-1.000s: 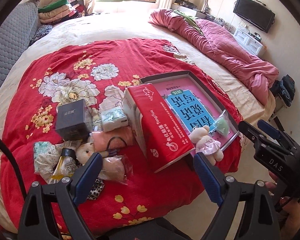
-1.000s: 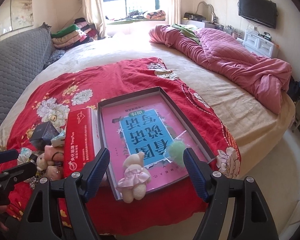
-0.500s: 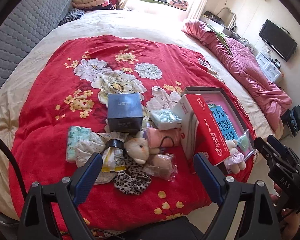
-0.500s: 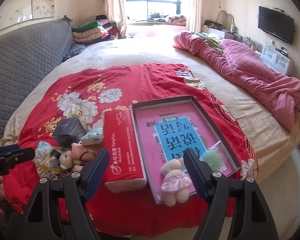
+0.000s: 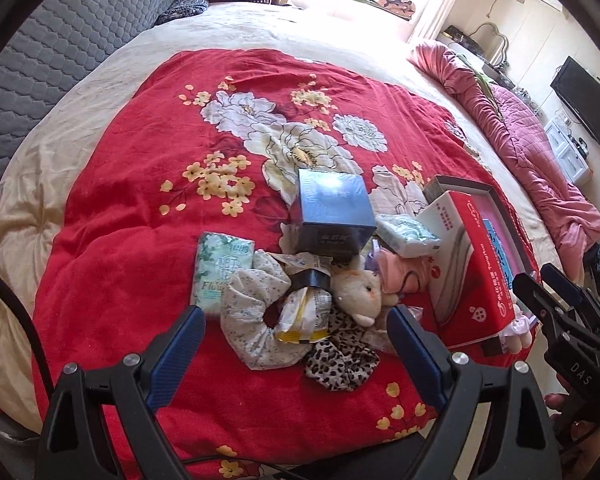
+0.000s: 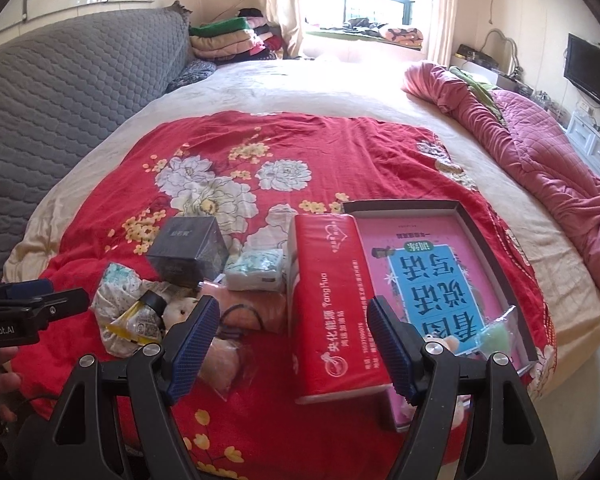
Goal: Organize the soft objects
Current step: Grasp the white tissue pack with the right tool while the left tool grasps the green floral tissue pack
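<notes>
Left gripper (image 5: 296, 344): we hover wide open and empty over the heap on the red blanket (image 5: 120, 208).
Heap: tissue pack (image 5: 220, 268), floral scrunchie (image 5: 252, 320), leopard scrunchie (image 5: 340, 360) and plush toy (image 5: 360, 292) lie jumbled, touching, in front of the dark box (image 5: 332, 212); none sorted yet.
Middle: red tissue box (image 6: 332, 300) stands between heap and tray.
Right gripper (image 6: 292, 344): open, holding nothing.
Tray (image 6: 496, 264): already holds a pink-dressed doll (image 6: 440, 342) and a green bagged item (image 6: 494, 334).
Progress: we judge most sorting remains.
</notes>
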`<action>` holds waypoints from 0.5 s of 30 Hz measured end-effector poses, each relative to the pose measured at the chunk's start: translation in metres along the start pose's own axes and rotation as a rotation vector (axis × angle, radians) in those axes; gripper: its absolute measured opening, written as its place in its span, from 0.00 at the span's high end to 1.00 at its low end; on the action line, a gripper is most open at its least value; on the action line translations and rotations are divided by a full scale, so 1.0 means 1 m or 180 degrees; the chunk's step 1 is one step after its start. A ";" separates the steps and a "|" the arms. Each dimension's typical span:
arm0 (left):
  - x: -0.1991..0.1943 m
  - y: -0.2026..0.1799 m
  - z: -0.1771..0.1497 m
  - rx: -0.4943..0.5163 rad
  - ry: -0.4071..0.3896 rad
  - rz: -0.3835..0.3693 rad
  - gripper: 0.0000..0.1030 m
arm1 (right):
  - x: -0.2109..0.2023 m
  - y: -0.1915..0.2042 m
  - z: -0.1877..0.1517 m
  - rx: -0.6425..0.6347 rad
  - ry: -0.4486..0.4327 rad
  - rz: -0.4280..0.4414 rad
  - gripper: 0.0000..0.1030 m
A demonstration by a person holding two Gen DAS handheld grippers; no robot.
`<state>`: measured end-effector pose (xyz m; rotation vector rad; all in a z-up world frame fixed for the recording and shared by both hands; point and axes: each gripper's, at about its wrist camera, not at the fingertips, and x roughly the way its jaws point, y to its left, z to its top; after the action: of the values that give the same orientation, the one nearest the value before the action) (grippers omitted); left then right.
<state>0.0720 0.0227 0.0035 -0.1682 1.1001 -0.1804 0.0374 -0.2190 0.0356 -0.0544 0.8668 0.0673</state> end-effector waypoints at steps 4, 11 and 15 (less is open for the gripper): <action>0.008 0.017 0.000 -0.0090 0.0051 0.0024 0.10 | 0.015 0.017 0.004 -0.0100 0.0053 0.0050 0.25; 0.022 0.038 -0.001 -0.0211 0.0106 0.0042 0.10 | 0.047 0.042 0.009 -0.0244 0.0177 0.0069 0.25; 0.033 0.045 -0.001 -0.0247 0.0154 0.0021 0.10 | 0.068 0.050 0.012 -0.0269 0.0251 0.0055 0.25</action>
<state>0.0883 0.0587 -0.0355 -0.2307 1.1565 -0.1364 0.0869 -0.1661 -0.0096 -0.1293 0.9430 0.1187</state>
